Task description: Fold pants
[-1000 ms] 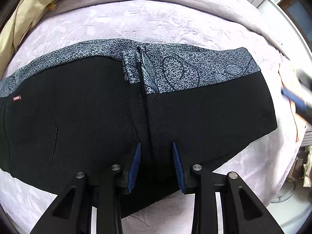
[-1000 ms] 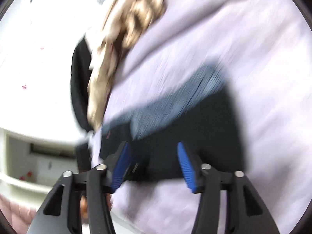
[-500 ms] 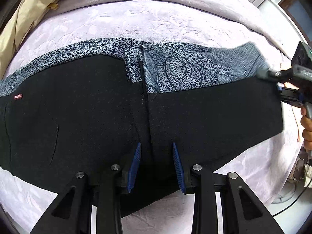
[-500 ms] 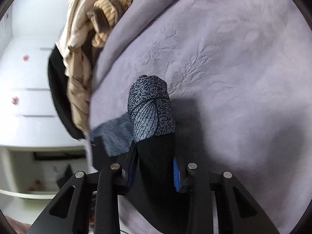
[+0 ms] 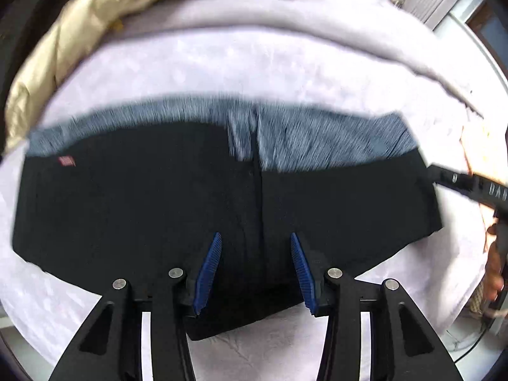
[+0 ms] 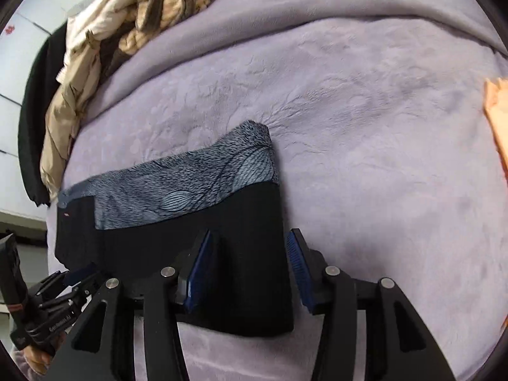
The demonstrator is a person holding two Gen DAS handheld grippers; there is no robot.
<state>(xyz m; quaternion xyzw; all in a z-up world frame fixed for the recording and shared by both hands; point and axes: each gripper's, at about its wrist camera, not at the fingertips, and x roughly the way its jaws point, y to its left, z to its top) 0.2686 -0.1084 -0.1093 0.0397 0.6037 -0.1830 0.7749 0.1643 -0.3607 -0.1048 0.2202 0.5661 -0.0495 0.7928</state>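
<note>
Left wrist view: left tool is hanging over the black pants on the lavender bed, jaws just opening, spread, pinching nothing.

Right wrist view: right tool is straddling the pants' edge, jaws just widening, pads not pressing. Pants are lying flat, looking partly folded; more folds probably left.

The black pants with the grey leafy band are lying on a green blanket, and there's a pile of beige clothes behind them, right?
Not quite. The black pants with the grey leafy band lie on a pale purple blanket, not a green one; the right wrist view shows it clearly. The pile of beige clothes is indeed behind them.
</note>
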